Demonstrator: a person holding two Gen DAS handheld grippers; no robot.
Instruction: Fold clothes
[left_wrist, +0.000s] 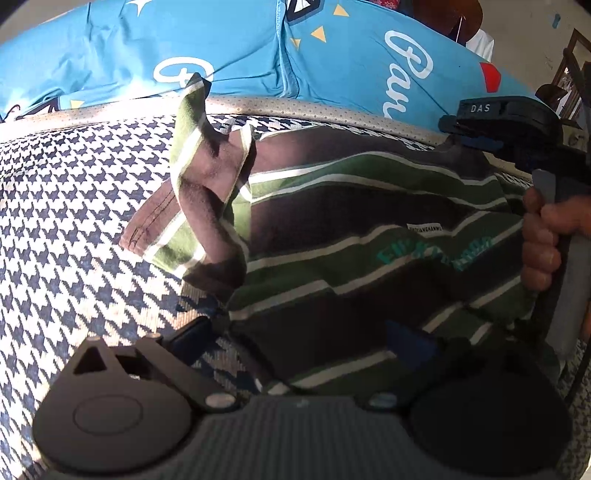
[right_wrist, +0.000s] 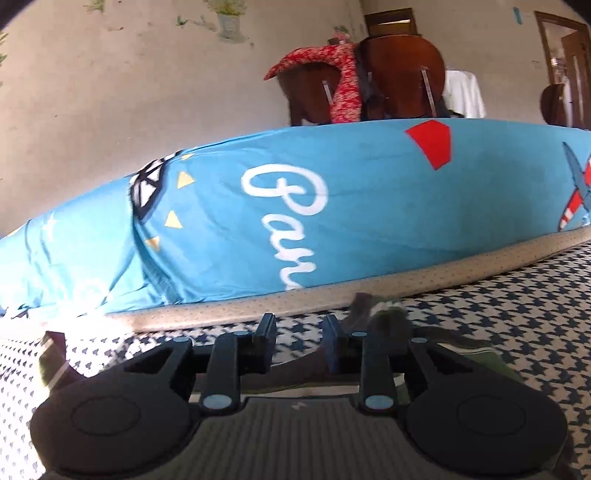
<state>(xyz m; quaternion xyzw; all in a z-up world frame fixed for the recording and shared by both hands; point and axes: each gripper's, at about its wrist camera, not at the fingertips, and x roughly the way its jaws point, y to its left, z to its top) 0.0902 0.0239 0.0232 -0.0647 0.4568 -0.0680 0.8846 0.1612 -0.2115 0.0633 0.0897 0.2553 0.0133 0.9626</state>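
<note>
Over striped shirt (left_wrist: 351, 229), parted gripper (left_wrist: 306, 336)

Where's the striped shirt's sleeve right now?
In the left wrist view, the sleeve lies left of centre on the houndstooth cover, folded across the striped shirt just below the blue bedding.

The left claw (left_wrist: 295, 332) is black with dark blue finger pads, round housings, silver screws and a ribbed grey body. The right claw (right_wrist: 299, 345) looks alike; "DAS" is printed in white on its side, above a grey handle.
</note>
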